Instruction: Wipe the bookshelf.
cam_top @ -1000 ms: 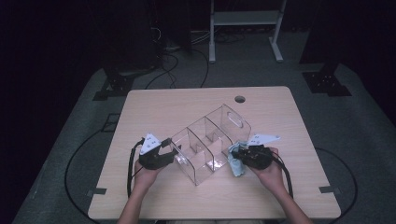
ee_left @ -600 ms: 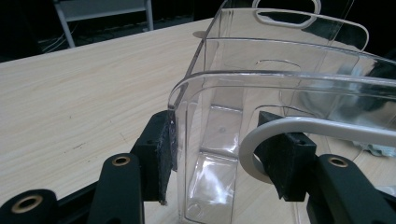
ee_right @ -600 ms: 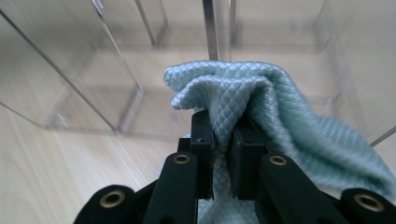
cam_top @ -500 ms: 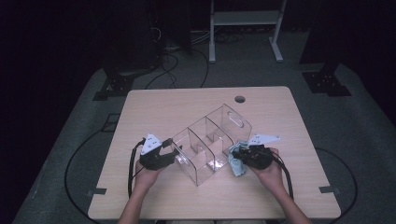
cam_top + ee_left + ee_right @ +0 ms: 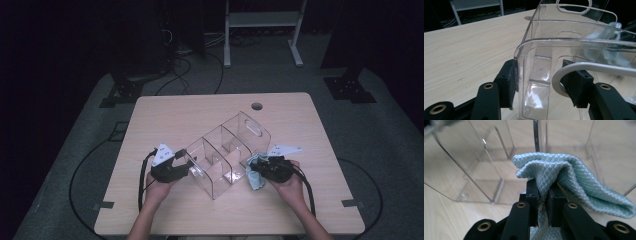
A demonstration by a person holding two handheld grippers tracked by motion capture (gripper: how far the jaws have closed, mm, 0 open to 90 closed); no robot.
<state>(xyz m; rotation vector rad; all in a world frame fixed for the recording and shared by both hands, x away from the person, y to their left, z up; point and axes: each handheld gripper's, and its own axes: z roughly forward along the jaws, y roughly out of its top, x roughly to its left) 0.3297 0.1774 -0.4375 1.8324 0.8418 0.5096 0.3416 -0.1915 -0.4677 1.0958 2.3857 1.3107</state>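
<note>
Table (image 5: 165, 120) bare apart from clear organizer (image 5: 227, 152), sitting diagonal mid-frame. Left gripper (image 5: 184, 162) clamps its lower-left end wall, probably to stop sliding. Right gripper (image 5: 254, 172) pinches teal cloth (image 5: 255, 172) against right side wall, looks like wiping.

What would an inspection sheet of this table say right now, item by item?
Surface: wooden table, round hole near far edge.
Job's things: clear divided organizer; light blue cloth against its side.
Clutter: nothing seen.
Grippers: left gripper astride the organizer's end wall; right gripper shut on the cloth.
Cables: black cables trail from both grippers.
Surroundings: dark room, white frame, floor cables.
</note>
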